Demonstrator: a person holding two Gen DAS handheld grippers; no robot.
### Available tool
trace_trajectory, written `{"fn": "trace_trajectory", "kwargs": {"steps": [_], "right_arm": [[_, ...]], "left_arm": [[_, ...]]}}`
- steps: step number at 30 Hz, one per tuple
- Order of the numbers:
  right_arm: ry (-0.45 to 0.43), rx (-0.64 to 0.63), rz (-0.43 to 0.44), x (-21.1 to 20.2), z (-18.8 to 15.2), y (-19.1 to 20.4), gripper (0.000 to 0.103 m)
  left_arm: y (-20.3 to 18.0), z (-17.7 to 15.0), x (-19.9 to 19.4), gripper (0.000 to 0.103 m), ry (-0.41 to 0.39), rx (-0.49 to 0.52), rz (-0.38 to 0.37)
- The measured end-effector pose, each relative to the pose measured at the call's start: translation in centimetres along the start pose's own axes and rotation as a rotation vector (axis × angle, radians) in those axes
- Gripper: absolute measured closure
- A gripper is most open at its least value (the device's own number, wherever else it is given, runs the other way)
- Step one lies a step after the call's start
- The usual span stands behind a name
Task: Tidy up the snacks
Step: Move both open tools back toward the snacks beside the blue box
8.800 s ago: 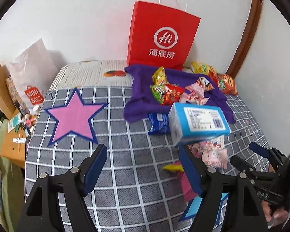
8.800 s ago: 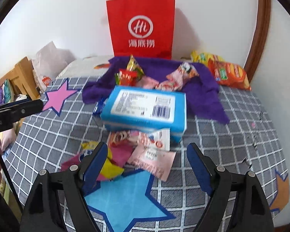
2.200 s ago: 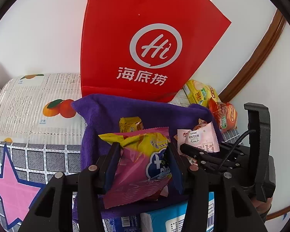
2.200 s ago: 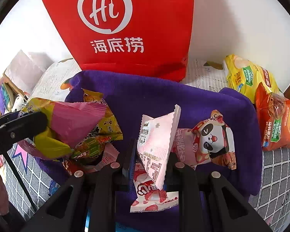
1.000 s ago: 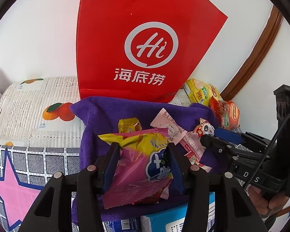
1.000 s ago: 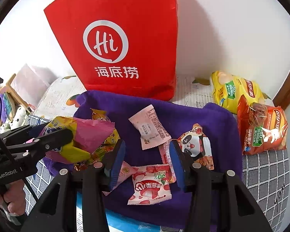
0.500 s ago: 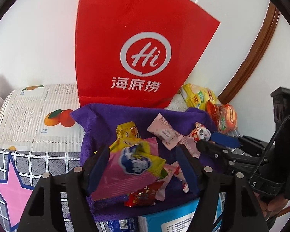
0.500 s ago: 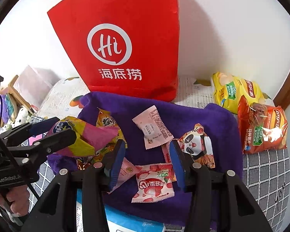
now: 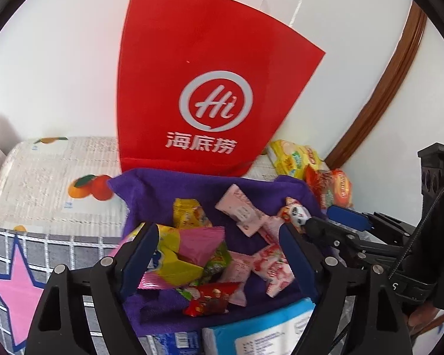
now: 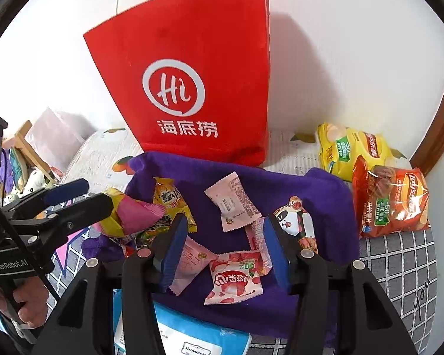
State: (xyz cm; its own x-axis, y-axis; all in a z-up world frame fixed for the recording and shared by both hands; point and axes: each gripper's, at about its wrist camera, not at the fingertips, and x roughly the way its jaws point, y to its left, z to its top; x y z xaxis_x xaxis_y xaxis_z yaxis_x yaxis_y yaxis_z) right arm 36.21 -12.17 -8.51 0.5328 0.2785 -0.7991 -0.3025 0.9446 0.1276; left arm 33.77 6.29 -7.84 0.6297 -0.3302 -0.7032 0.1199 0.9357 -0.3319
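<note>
The left gripper has just been spreading its jaws, and the pink-and-yellow snack packet lies loose between them on the purple cloth, near its left edge. The right gripper, jaws also just widening, hangs empty over the strawberry packet at the cloth's front edge, before the red paper bag.

Snack packets lie jumbled on purple cloth, frame centre: yellow-pink bag left, pink sachet flat mid, strawberry pack lower, panda pack right.

Red bag, purple cloth, yellow-and-pink packet, grey white-checked cover.
</note>
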Motion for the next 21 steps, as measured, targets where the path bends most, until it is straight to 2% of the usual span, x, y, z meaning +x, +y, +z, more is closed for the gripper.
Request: {"fn": "trace_trajectory", "kwargs": {"steps": [3, 7, 10, 16, 19, 21], "right_arm": [[-0.018, 0.006, 0.007, -1.0, 0.0, 0.1, 0.046], [-0.029, 0.027, 0.022, -2.4, -0.8, 0.1, 0.046], [-0.020, 0.042, 0.011, -3.1, -1.8, 0.0, 0.046], [-0.015, 0.066, 0.000, -5.4, -4.9, 0.0, 0.046], [0.002, 0.080, 0.006, -6.4, -6.8, 0.3, 0.046], [-0.002, 0.079, 0.008, -7.1, -8.3, 0.8, 0.046]], "left_arm": [[0.0, 0.0, -0.3, 0.021, 0.017, -0.017, -0.088], [-0.4, -0.1, -1.0, 0.021, 0.010, -0.026, -0.150], [-1.2, -0.1, -1.9, 0.021, 0.001, 0.004, -0.138], [-2.8, -0.4, -4.7, 0.022, -0.032, 0.075, -0.066], [-3.0, -0.8, -6.4, 0.022, -0.056, 0.079, -0.034], [-2.8, -1.4, -7.4, 0.022, -0.045, 0.069, -0.031]]}}
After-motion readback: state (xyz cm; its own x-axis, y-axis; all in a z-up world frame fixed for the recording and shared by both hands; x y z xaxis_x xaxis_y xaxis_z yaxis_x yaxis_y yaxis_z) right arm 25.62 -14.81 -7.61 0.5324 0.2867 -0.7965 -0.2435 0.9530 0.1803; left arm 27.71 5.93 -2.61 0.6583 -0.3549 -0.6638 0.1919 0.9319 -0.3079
